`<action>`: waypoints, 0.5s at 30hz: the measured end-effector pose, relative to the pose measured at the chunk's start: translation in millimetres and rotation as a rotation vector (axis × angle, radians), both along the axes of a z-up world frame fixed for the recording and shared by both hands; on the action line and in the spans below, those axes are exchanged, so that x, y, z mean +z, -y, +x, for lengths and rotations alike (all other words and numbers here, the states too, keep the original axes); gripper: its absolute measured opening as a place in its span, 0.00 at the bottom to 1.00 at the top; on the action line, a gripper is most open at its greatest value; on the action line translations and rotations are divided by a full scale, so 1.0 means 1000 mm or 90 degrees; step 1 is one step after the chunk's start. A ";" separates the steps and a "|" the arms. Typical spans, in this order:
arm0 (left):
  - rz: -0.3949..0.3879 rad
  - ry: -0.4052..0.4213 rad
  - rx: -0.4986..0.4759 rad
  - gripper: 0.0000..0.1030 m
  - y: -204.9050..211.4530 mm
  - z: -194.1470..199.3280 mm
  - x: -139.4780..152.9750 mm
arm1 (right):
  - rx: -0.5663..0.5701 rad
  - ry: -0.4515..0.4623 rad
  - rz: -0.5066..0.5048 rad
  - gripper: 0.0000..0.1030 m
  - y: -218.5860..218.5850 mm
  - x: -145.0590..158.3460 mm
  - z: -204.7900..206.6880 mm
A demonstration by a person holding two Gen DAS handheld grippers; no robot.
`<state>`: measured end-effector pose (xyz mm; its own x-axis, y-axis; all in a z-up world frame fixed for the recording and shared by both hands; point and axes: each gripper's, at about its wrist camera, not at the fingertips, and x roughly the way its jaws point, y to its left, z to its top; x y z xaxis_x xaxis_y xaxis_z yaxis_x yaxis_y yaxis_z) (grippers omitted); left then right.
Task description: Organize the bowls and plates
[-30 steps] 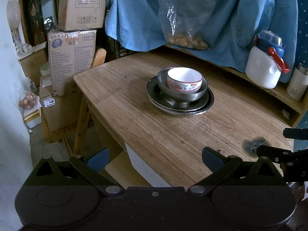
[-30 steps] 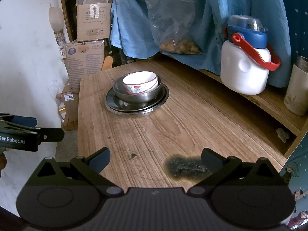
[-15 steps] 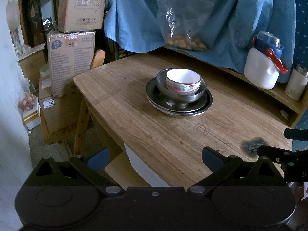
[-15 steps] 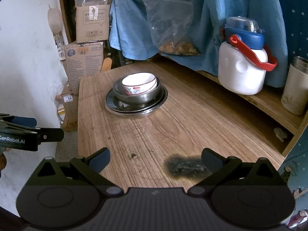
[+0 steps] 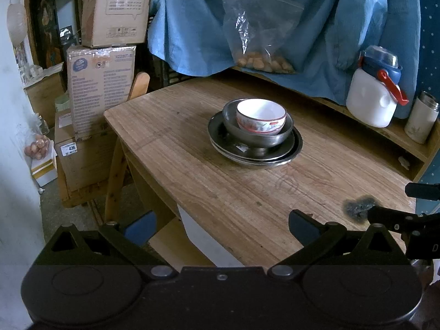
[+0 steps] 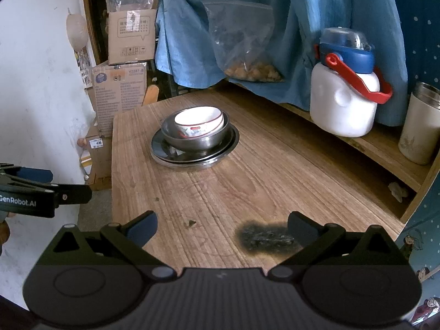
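Showing eggs (image 5: 37, 147), left view only.

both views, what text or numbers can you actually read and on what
"GenRobot.AI" on the left hand-held gripper, its first letter cut off at the right wrist view's edge.
"436" on a white tag on the low crate.
"V2287-B" on the middle cardboard box; its smaller print is too blurred.
Top cardboard box: print too small to read.
Ceramic bowl: red label unreadable.
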<state>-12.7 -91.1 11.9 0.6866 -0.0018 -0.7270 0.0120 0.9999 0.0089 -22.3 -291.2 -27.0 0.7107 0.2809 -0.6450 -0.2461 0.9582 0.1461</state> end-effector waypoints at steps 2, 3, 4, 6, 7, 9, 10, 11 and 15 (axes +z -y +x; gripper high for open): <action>-0.001 0.000 0.003 0.99 0.000 -0.001 0.000 | 0.001 0.000 -0.001 1.00 -0.001 0.001 -0.001; -0.001 0.000 0.003 0.99 -0.001 -0.001 0.000 | 0.001 0.000 -0.001 1.00 -0.002 0.001 -0.001; -0.002 0.000 0.004 0.99 -0.001 -0.002 0.000 | 0.001 0.000 -0.001 1.00 -0.002 0.001 -0.001; -0.002 0.000 0.006 0.99 -0.001 -0.002 0.001 | 0.002 0.001 -0.002 1.00 -0.003 0.002 -0.001; -0.002 0.001 0.006 0.99 -0.001 -0.003 0.000 | 0.002 0.001 -0.002 1.00 -0.003 0.001 -0.001; -0.002 0.001 0.006 0.99 -0.002 -0.003 0.000 | 0.002 0.001 -0.002 1.00 -0.004 0.002 -0.001; -0.002 0.001 0.006 0.99 -0.002 -0.003 0.000 | 0.002 0.000 -0.002 1.00 -0.004 0.002 -0.001; -0.002 0.000 0.006 0.99 -0.002 -0.003 0.000 | 0.003 0.000 -0.002 1.00 -0.004 0.002 -0.001; -0.002 0.001 0.007 0.99 -0.001 -0.004 0.000 | 0.002 0.000 -0.002 1.00 -0.003 0.002 -0.001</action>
<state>-16.4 -90.1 12.1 0.6873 0.0033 -0.7264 0.0017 1.0000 0.0061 -23.6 -288.0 -25.4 0.7100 0.2816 -0.6455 -0.2493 0.9577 0.1436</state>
